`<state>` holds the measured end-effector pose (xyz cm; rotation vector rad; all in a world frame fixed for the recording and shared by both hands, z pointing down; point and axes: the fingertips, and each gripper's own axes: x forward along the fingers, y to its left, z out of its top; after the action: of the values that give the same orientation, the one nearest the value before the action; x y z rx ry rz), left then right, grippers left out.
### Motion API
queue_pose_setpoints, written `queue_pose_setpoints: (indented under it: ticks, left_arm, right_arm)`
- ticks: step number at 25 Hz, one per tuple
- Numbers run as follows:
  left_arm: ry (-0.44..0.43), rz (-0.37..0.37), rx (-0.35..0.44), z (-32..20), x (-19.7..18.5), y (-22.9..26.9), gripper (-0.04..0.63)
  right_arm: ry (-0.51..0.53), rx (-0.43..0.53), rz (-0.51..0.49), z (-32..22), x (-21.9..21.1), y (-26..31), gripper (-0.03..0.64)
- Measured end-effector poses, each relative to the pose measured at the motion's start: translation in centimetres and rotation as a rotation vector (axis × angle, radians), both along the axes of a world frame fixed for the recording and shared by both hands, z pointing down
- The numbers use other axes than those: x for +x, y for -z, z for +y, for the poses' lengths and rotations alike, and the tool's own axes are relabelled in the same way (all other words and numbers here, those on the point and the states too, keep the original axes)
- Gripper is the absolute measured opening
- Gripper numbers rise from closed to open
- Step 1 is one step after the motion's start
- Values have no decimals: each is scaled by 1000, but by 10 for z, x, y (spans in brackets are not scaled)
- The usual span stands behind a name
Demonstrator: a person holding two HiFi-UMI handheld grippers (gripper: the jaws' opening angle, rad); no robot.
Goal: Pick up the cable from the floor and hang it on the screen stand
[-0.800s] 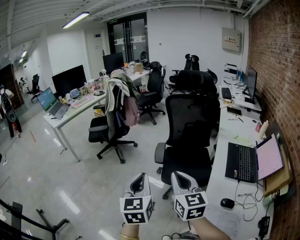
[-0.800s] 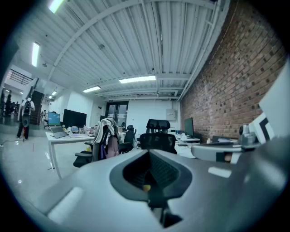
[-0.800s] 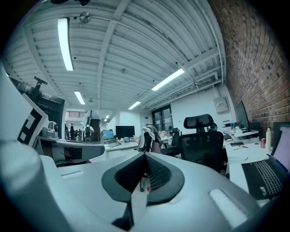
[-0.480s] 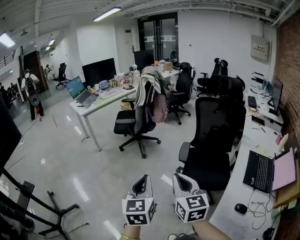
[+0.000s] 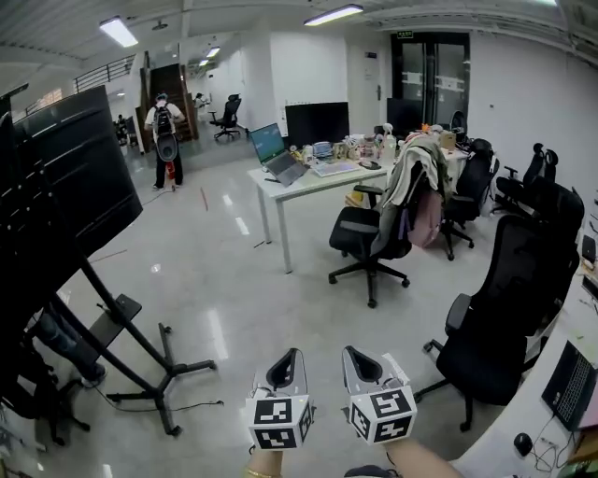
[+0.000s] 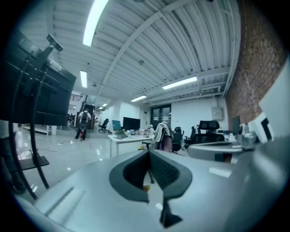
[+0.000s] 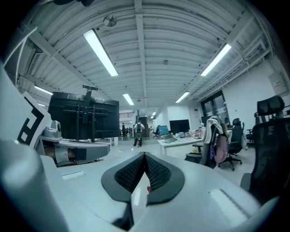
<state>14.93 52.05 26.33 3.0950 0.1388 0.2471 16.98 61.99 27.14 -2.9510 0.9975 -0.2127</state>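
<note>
Left tool (image 5: 286, 358), right tool (image 5: 352, 356) — grey, marker-cubed

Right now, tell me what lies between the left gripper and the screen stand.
Head view: only shiny floor between the left gripper and the screen stand, plus a thin dark cable by the stand's feet.

**An open-plan office**

A wide room with a glossy pale floor (image 5: 224, 280) is shown, lit by fluorescent ceiling strips (image 5: 334, 14). At upper centre, a long white desk (image 5: 322, 179) is loaded with an open laptop (image 5: 277, 152), a dark monitor (image 5: 318, 121) and small clutter. Black swivel chairs are drawn up to it, one (image 5: 369, 245) draped with clothing; another swivel chair (image 5: 509, 327) is placed at the right edge. A large dark screen (image 5: 65, 196) on a screen stand (image 5: 131, 347) is set along the left side. Glass doors (image 5: 430, 84) are seen at upper right.
</note>
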Motion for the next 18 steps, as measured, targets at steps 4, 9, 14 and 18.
queue_pose_setpoints:
  ticks: [4,9,14,18]
  left_arm:
    - [135,-7,-11,-86,-38,-11,8]
    - [322,-17,-22,-175,-98,-21,8]
    - [480,-24,3,-239,-147,-26,8]
    - [594,-29,-2,-278,-174,-33,8]
  right_arm:
    - [137,-1,-6,-88,-25,-10,-2]
    - [318,-10,-15,-182,-67,-20,-2]
    - [469,-19,-26,-255,-102,-26,-2]
    - [582,-22,-36,-304,-120,-33,-2]
